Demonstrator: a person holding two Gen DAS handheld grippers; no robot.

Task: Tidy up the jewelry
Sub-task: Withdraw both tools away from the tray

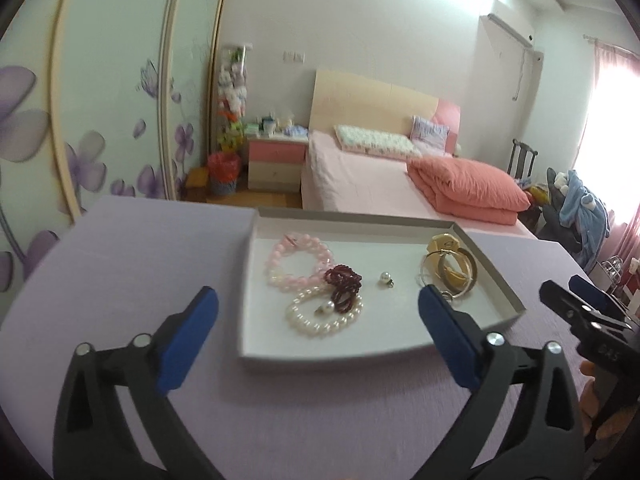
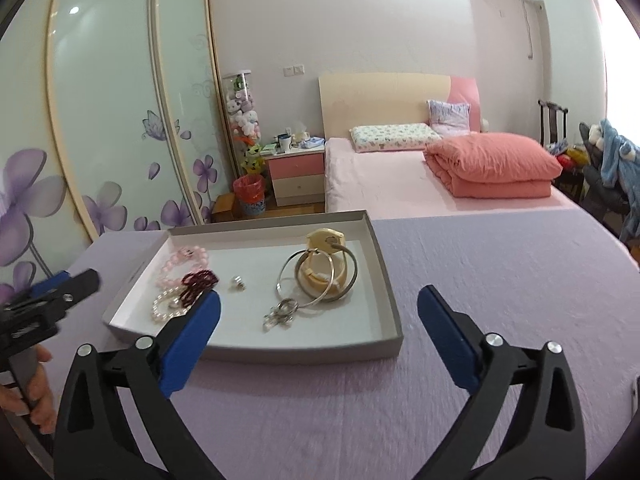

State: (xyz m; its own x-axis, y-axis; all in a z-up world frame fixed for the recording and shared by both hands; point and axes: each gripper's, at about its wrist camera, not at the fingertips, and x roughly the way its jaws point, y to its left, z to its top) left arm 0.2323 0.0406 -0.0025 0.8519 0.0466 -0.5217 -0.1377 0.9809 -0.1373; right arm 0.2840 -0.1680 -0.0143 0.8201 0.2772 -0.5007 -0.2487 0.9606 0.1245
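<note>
You held both grippers wide apart and empty, so this looked like the approach step, before any piece was picked. Your left gripper (image 1: 318, 308) hung above the near edge of the shallow grey cardboard tray (image 1: 496, 276), its blue pads spread to either side of the beaded pieces. Your right gripper (image 2: 318, 308) hovered over the lilac tablecloth (image 2: 500, 276) just beside the tray's near right corner, also spread, gripping nothing. All the jewelry lay inside the tray: the pink bead bracelet (image 1: 298, 258), the dark red bead bracelet (image 1: 343, 282) and the white pearl bracelet (image 1: 320, 314) overlapped in a tangle at the left; a single loose pearl earring (image 1: 385, 279) sat apart in the middle; the silver hoop bangles (image 2: 318, 280) leaned against a gold-coloured watch (image 2: 325, 242) at the right. Your next move likely called for a narrow, careful pinch on one strand only, since the bracelets touched and could drag each other.
</note>
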